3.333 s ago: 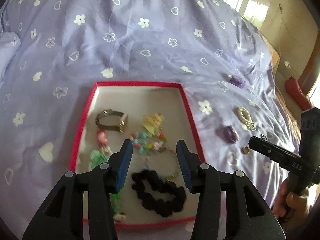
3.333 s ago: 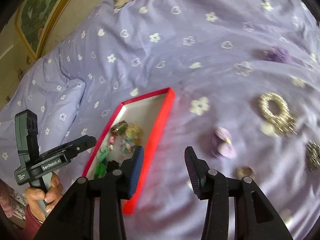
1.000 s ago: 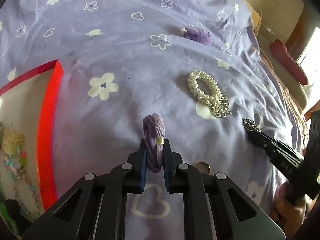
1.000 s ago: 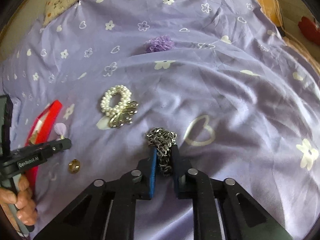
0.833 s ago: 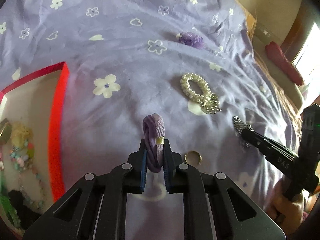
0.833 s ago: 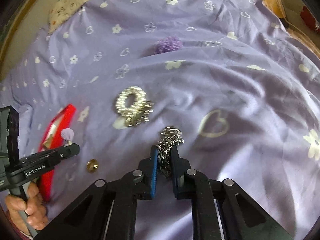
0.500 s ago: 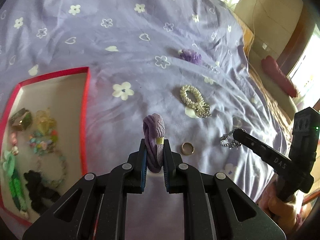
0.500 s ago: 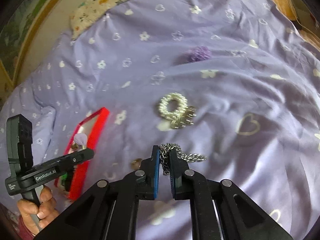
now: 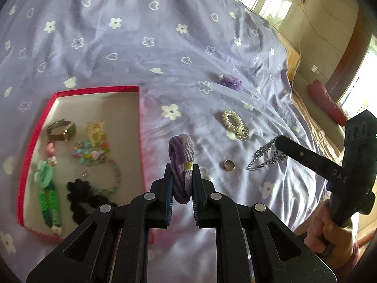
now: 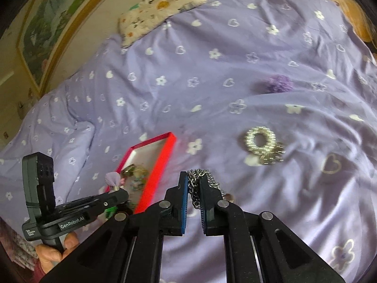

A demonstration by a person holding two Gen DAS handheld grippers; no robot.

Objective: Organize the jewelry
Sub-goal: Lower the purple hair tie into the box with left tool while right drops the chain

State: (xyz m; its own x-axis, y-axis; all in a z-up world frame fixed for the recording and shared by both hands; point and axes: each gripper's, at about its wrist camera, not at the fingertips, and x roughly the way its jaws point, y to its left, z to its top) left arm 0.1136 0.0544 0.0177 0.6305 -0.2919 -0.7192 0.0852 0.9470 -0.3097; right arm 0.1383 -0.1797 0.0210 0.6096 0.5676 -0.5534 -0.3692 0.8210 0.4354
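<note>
My left gripper (image 9: pixel 181 172) is shut on a purple hair tie (image 9: pixel 182 152) and holds it above the bedspread, just right of the red tray (image 9: pixel 141 127). My right gripper (image 10: pixel 193 181) is shut on a silver chain (image 10: pixel 200 176), which hangs from its tip in the left wrist view (image 9: pixel 265 156). The tray (image 10: pixel 162 162) holds a watch (image 9: pixel 61 131), a bead bracelet (image 9: pixel 90 153), a black scrunchie (image 9: pixel 82 197) and green pieces (image 9: pixel 47 188). On the bedspread lie a pearl bracelet (image 9: pixel 234 127), a gold ring (image 9: pixel 229 165) and a purple flower clip (image 9: pixel 232 82).
The purple bedspread (image 9: pixel 141 35) with white hearts and flowers covers the whole bed. A patterned pillow (image 10: pixel 160 2) lies at the head. A red cushion (image 9: pixel 326 103) lies beyond the bed's right edge. The pearl bracelet (image 10: pixel 261 143) and flower clip (image 10: pixel 278 83) also show in the right wrist view.
Both grippers closed on their items and lifted them off the bedspread. Both have since moved left toward the red tray, and the chain now dangles free.
</note>
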